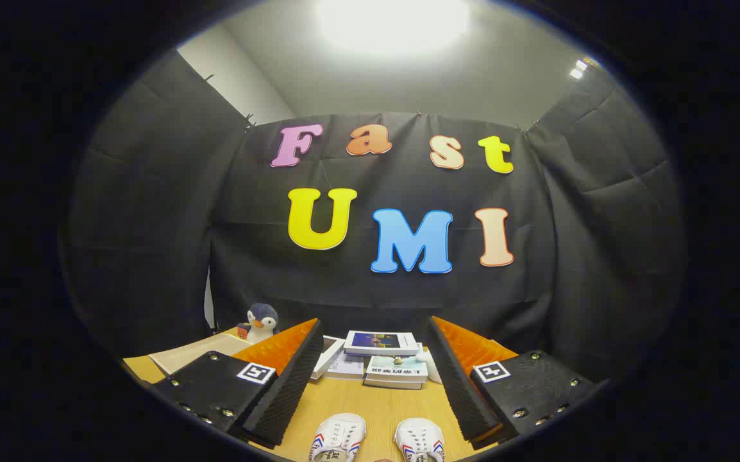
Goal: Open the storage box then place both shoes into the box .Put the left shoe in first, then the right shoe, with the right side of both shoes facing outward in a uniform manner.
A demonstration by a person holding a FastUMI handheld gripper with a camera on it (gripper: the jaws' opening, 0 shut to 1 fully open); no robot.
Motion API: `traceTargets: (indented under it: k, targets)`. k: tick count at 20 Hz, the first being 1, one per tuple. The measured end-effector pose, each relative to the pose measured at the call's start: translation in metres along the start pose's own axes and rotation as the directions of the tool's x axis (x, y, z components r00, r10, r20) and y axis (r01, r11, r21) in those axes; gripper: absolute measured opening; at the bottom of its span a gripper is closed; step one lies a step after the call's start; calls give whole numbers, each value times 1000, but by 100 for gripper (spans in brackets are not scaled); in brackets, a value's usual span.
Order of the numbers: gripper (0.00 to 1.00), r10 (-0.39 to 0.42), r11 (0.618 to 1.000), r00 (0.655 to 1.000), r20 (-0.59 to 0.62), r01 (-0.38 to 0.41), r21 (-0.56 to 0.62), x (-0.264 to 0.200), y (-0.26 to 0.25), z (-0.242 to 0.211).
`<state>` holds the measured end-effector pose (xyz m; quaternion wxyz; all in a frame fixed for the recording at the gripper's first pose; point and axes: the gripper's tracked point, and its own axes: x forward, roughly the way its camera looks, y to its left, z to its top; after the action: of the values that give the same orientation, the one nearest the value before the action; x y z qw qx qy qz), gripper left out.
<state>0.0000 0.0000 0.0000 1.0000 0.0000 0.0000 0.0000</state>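
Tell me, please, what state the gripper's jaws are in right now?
Gripper: jaws open, holding nothing; two white shoes lie on the table between them.

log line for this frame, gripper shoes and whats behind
gripper: open, holding nothing | shoes: pair on table, between fingers, near | books: stacked beyond | penguin toy: far left

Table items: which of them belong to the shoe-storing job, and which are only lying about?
For the job:
- left white shoe, between the claw's fingers
- right white shoe, beside it
- claw, open, holding nothing

Lying about:
- stack of books, beyond the fingers
- penguin plush toy, near the wall
- flat beige board
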Motion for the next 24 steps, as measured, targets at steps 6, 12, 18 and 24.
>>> traceTargets:
  k: [6,12,18,24]
  targets:
    - [97,-8,1000,1000,1,8,12,-2,-3,2]
    - [97,-6,1000,1000,11,6,20,-4,-3,4]
    - [97,3,999,1000,1,-3,36,-5,1,-1]
    - [97,78,979,994,-79,-62,192,-2,19,-22]
